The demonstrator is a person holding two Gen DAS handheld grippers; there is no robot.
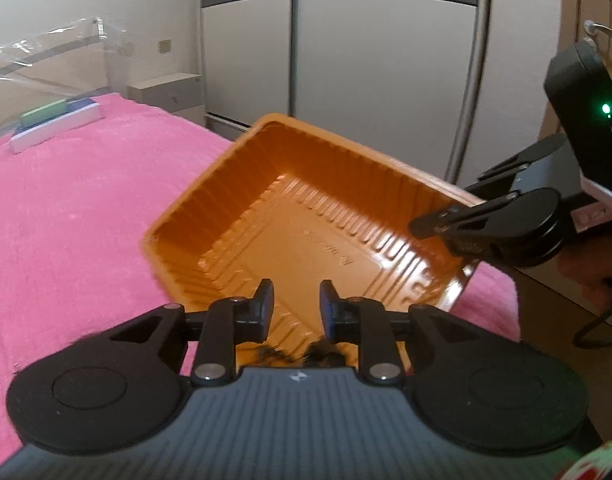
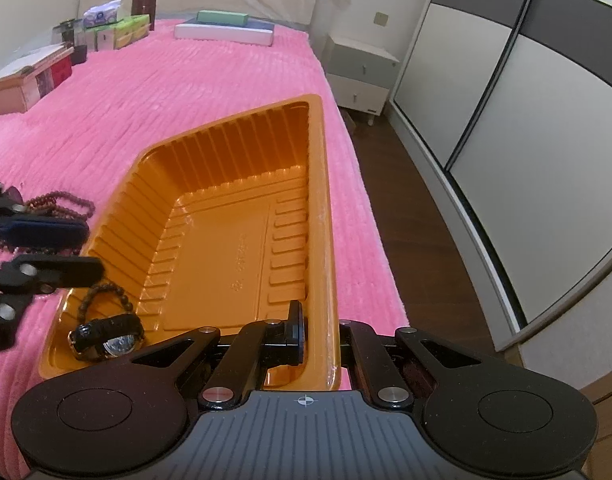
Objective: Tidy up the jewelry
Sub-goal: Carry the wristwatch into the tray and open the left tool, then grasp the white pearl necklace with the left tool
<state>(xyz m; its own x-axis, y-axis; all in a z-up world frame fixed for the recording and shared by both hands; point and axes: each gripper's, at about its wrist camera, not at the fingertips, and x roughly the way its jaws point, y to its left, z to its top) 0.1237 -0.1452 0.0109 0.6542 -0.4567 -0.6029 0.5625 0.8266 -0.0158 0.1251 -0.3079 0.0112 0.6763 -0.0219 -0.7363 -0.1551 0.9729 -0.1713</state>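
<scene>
Right wrist | orange tray on pink bedspread (wardrobe beside) | right gripper fingers clamp tray rim | left gripper fingers apart, nothing held

Left gripper is cut off at nine o'clock in the right wrist view, hiding part of the reddish beads. Dark jewelry at six o'clock sits half hidden, unidentifiable. Tray lettering is too blurred to read.
</scene>
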